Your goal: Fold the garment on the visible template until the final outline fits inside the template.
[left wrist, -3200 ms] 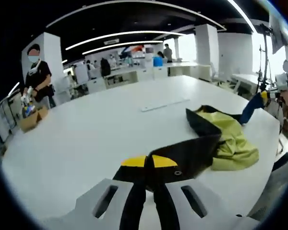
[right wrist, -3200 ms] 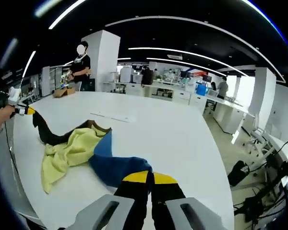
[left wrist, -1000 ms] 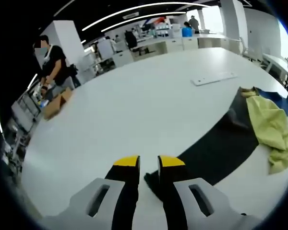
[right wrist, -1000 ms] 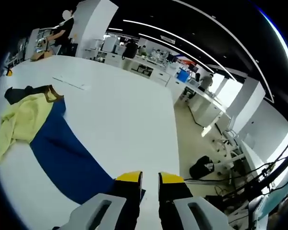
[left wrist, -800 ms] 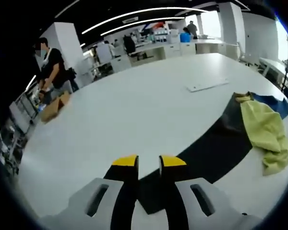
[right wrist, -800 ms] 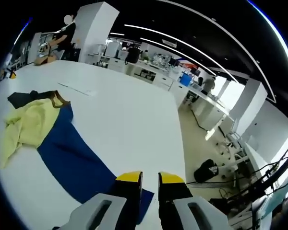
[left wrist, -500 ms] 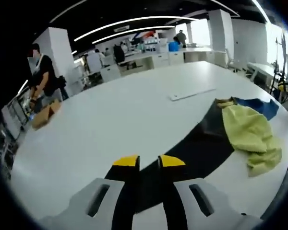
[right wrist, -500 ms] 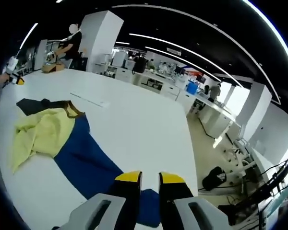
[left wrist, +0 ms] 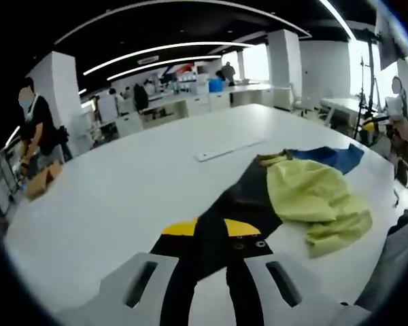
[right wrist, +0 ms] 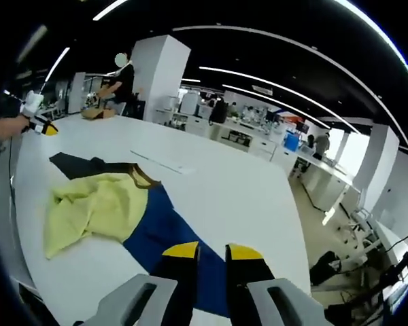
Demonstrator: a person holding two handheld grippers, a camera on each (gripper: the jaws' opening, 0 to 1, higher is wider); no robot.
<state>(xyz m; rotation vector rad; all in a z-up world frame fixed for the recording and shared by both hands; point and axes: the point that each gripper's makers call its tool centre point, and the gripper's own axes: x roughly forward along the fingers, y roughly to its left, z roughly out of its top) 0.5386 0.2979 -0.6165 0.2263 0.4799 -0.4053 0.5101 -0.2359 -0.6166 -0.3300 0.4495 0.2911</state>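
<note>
Lengthwise, garment [left wrist: 296, 193] stretched across white desk [left wrist: 122, 197], black end clamped in closed left tool [left wrist: 212, 229], blue end [right wrist: 166, 231] between slightly parted jaws of right tool [right wrist: 212, 252], grip unclear, no legible writing

A yellow, black and blue garment [left wrist: 292, 197] lies stretched out, its yellow middle rumpled.

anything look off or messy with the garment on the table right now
Yes. The garment is not flat: its yellow-green part lies crumpled in a heap mid-table, while the black sleeve and blue sleeve stretch out to each gripper. Nothing looks torn or spilled.
</note>
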